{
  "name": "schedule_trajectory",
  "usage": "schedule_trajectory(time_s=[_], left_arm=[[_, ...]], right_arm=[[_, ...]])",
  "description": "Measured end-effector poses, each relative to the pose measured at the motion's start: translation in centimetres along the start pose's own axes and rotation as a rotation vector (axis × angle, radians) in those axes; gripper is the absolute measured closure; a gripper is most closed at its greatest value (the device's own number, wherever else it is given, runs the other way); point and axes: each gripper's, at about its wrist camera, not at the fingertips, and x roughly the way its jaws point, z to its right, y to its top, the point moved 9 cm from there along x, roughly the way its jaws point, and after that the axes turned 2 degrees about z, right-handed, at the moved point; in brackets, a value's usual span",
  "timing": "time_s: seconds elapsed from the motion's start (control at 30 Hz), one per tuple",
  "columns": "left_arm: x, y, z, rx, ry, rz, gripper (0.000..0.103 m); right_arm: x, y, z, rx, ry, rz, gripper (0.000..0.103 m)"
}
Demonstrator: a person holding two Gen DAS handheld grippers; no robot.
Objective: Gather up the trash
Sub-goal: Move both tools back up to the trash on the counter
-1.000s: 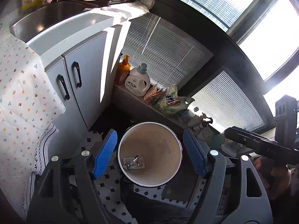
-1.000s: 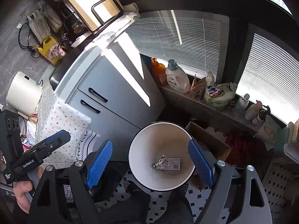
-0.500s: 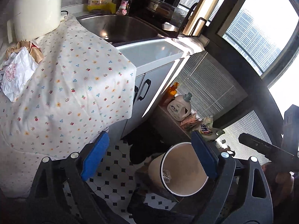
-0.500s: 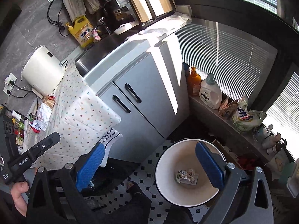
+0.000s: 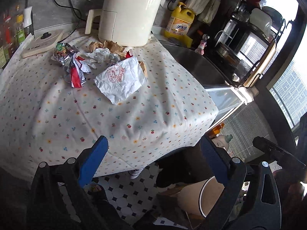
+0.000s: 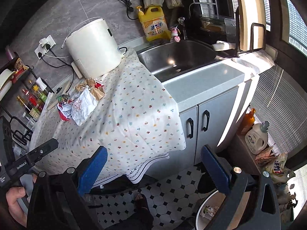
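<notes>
A pile of trash lies on the flowered tablecloth (image 5: 134, 118): a white printed wrapper (image 5: 120, 77), a shiny crumpled foil wrapper (image 5: 63, 52), a red-and-white wrapper (image 5: 75, 72) and brown paper (image 5: 113, 47). The pile also shows in the right wrist view (image 6: 80, 103). The white bin (image 5: 203, 199) stands on the floor at lower right; in the right wrist view the bin (image 6: 200, 215) holds a small wrapper (image 6: 210, 209). My left gripper (image 5: 153, 163) is open and empty, near the table's front edge. My right gripper (image 6: 153, 164) is open and empty, further back.
A cream appliance (image 5: 130, 13) stands behind the trash, next to a yellow detergent bottle (image 5: 179, 23). A steel sink (image 6: 178, 57) lies right of the table above grey cabinets (image 6: 197, 122). Sauce bottles (image 6: 32, 99) stand at the left. Detergent bottles (image 6: 257, 136) line the window ledge.
Both grippers have swung up and left from above the bin toward the table. The trash pile has come into view and the bin has dropped to the lower right edge.
</notes>
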Motion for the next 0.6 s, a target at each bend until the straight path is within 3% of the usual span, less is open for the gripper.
schedule_trajectory(time_s=[0.3,0.47,0.6], left_arm=[[-1.4,2.7,-7.6,-0.087,0.053,0.063,0.008],[-0.3,4.4,-10.8,-0.119,0.048,0.05,0.024],[1.0,6.0,-12.6,-0.12,0.041,0.043,0.026]], right_arm=[[3.8,1.6,-9.2,-0.091,0.103,-0.035,0.008],[6.3,1.9,-12.1,-0.101,0.114,-0.079,0.008],[7.7,2.3,-13.6,-0.078,0.115,-0.093,0.008]])
